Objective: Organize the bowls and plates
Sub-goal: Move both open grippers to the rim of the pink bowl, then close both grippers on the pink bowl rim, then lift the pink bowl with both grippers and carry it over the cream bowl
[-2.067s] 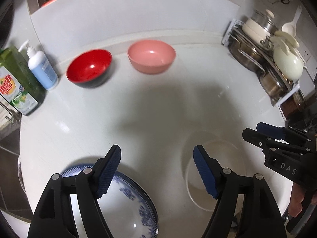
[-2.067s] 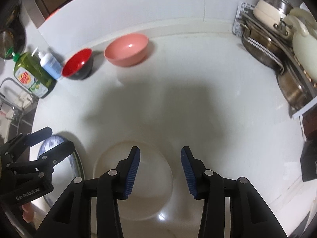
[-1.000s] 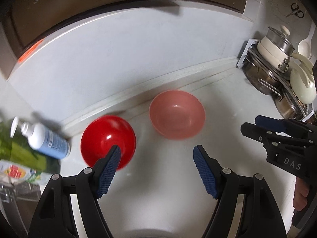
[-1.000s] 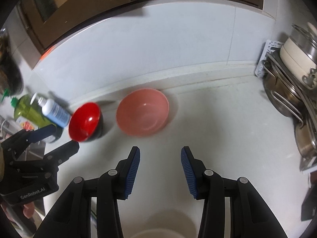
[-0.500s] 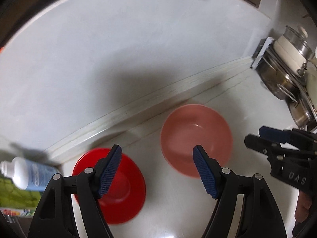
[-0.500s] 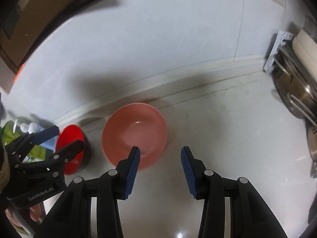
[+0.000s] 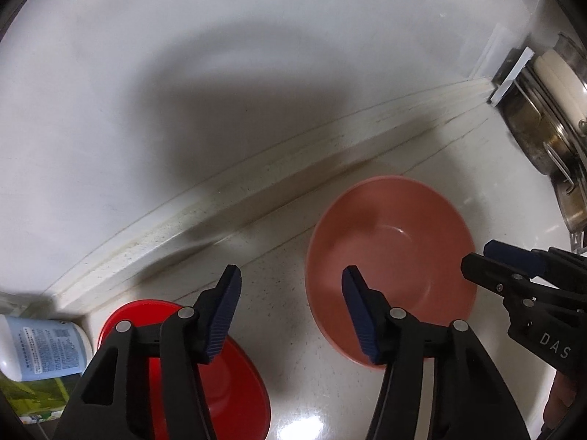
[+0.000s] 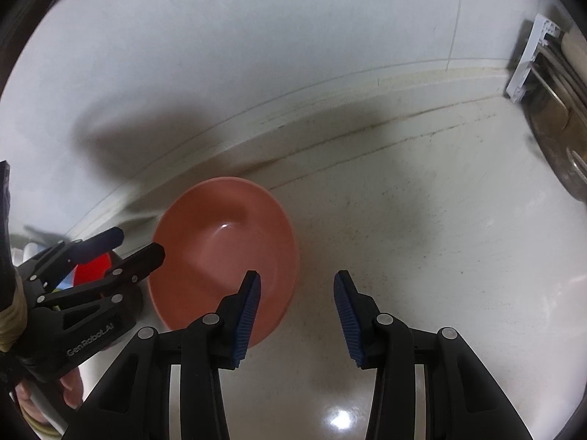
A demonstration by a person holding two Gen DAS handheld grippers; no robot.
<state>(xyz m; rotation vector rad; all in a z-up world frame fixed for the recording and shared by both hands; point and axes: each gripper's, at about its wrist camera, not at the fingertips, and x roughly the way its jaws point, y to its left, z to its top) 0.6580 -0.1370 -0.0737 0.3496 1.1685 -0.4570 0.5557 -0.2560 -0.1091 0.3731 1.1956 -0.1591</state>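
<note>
A pink bowl (image 7: 392, 242) stands upright on the white counter near the back wall; it also shows in the right wrist view (image 8: 223, 245). A red bowl (image 7: 234, 385) stands to its left, partly hidden by my left gripper; only a sliver of it (image 8: 93, 269) shows in the right wrist view. My left gripper (image 7: 291, 308) is open and empty, over the gap between the two bowls. My right gripper (image 8: 297, 315) is open and empty, straddling the pink bowl's right rim. Each gripper shows in the other's view, the left (image 8: 137, 244) and the right (image 7: 477, 258).
A white and blue bottle (image 7: 44, 344) lies against a green bottle (image 7: 33, 396) at the far left. A rack with steel pots (image 7: 543, 128) stands at the right, also in the right wrist view (image 8: 550, 110). The back wall (image 7: 256, 73) is close behind the bowls.
Both grippers have moved forward from the plates at the front towards the two bowls at the back wall. The bowls now look larger and closer. Both grippers stayed open.
</note>
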